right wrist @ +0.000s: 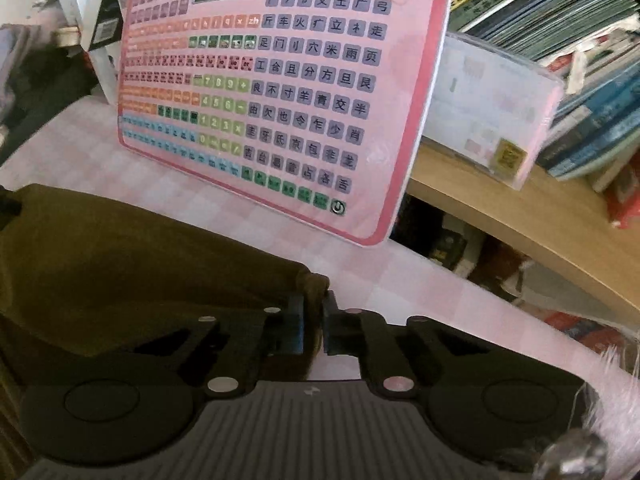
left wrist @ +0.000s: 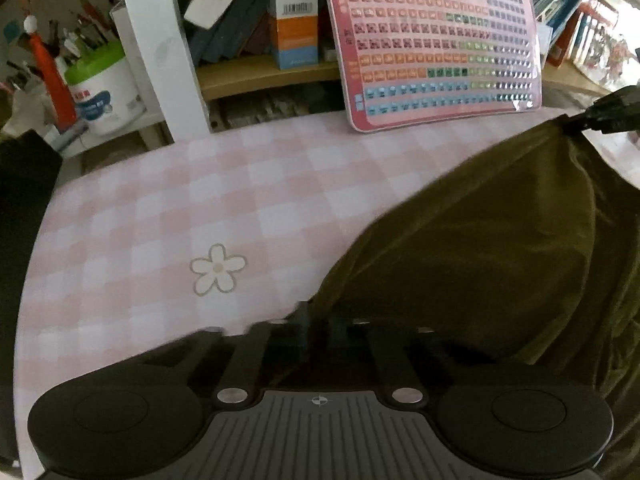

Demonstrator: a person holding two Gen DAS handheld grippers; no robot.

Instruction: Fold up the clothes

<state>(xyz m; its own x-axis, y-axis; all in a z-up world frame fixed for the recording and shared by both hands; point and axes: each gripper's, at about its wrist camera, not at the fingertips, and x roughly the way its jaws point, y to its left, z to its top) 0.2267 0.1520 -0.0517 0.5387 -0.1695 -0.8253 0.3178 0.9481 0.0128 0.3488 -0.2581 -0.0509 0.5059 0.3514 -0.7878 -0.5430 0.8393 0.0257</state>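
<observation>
An olive-green garment [left wrist: 492,248] hangs stretched above the pink checked tablecloth [left wrist: 168,216]. My left gripper [left wrist: 318,320] is shut on its near edge at the bottom of the left wrist view. My right gripper [right wrist: 316,304] is shut on another corner of the garment [right wrist: 132,256], which bunches between its fingers. The right gripper also shows in the left wrist view [left wrist: 604,114] at the far right, pinching the cloth's far corner. The cloth sags between the two grippers and hides the table beneath it.
A pink learning tablet [left wrist: 436,40] leans against a wooden shelf [left wrist: 264,76] at the table's back edge; it also shows in the right wrist view [right wrist: 280,92]. Books [right wrist: 568,40] stack on the shelf. A green-lidded tub of pens [left wrist: 100,84] stands at left.
</observation>
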